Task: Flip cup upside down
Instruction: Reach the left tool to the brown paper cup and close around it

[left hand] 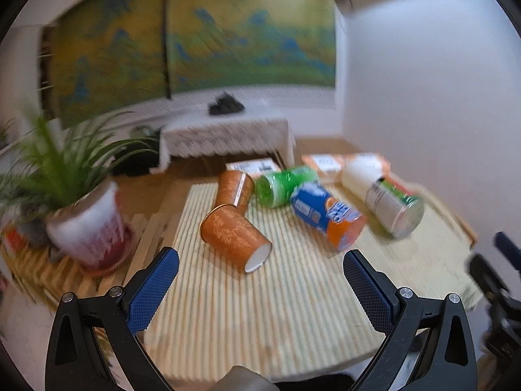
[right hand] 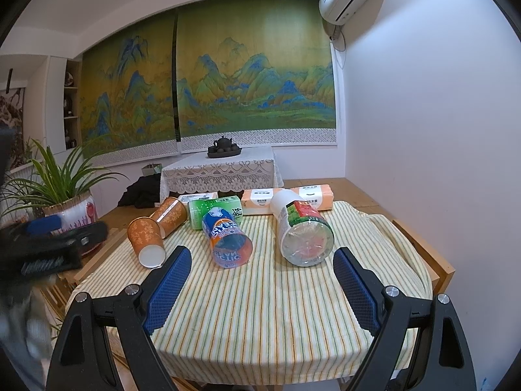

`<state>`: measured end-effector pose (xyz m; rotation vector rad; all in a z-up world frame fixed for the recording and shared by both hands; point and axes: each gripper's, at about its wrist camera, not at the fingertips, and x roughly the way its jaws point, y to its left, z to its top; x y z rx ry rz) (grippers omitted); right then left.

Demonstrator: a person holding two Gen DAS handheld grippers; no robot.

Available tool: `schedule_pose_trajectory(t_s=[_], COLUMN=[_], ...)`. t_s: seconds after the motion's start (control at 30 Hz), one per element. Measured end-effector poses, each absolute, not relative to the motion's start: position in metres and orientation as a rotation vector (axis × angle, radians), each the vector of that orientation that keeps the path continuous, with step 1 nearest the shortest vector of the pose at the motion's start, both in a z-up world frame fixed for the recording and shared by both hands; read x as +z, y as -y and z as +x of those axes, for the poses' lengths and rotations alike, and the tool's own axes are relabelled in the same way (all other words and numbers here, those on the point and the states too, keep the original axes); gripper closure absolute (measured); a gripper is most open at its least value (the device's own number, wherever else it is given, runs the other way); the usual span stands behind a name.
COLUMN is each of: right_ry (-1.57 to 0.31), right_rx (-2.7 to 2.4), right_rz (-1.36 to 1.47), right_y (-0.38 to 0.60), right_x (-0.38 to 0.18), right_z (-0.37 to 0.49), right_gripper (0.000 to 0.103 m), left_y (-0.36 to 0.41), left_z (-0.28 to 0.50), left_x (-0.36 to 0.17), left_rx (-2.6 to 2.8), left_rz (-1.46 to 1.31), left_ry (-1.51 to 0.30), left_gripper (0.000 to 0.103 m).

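Two orange patterned cups lie on their sides on the striped cloth. The near cup [left hand: 235,235] [right hand: 145,237] points its white base toward me. The far cup [left hand: 235,190] [right hand: 170,214] lies behind it, touching it. My left gripper [left hand: 260,280] is open and empty, just short of the near cup; it also shows blurred at the left of the right wrist view [right hand: 52,244]. My right gripper [right hand: 260,273] is open and empty above the cloth, in front of the bottles.
A blue-orange bottle [right hand: 227,238], a green bottle [right hand: 208,211] and a clear white-capped jar [right hand: 301,228] lie on the cloth. Tissue packs [right hand: 260,200] lie behind. A potted plant [left hand: 88,224] stands left. The white wall is at the right.
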<state>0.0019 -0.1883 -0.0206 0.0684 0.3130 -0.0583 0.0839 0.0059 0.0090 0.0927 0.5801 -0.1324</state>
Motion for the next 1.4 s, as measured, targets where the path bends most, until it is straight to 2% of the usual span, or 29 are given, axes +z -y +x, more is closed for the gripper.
schedule_pose_trajectory(t_s=[0.17,0.5,0.63,0.93,1.4], right_ry=[-0.317,-0.355,-0.370,-0.409,-0.421], right_rx=[-0.067,-0.091,-0.104,-0.122,-0.137], right_rz=[0.083,0.110,0.123,0.157,0.166], right_y=[0.195,0.217,0.226,0.242,0.248], right_x=[-0.023,-0.036,-0.041,-0.053,-0.057], right_z=[0.004,0.020,0.027,0.042,0.046], right_gripper=[0.017,0.017,0.017,0.017,0.017], left_y=[-0.005,-0.014,-0.018,-0.030,-0.030], left_z=[0.164,0.297,0.327,0.369,0.391], left_x=[0.017,-0.015,-0.030,-0.062,-0.081], left_rx=[-0.148,-0.139,-0.141,-0.118,-0.138], left_rz=[0.211,0.136,0.108,0.088,0.070], left_ry=[-0.722,-0.981,-1.038,-1.126,-1.173], left_gripper=[0.001,0.002,0.002,0.009,0.030])
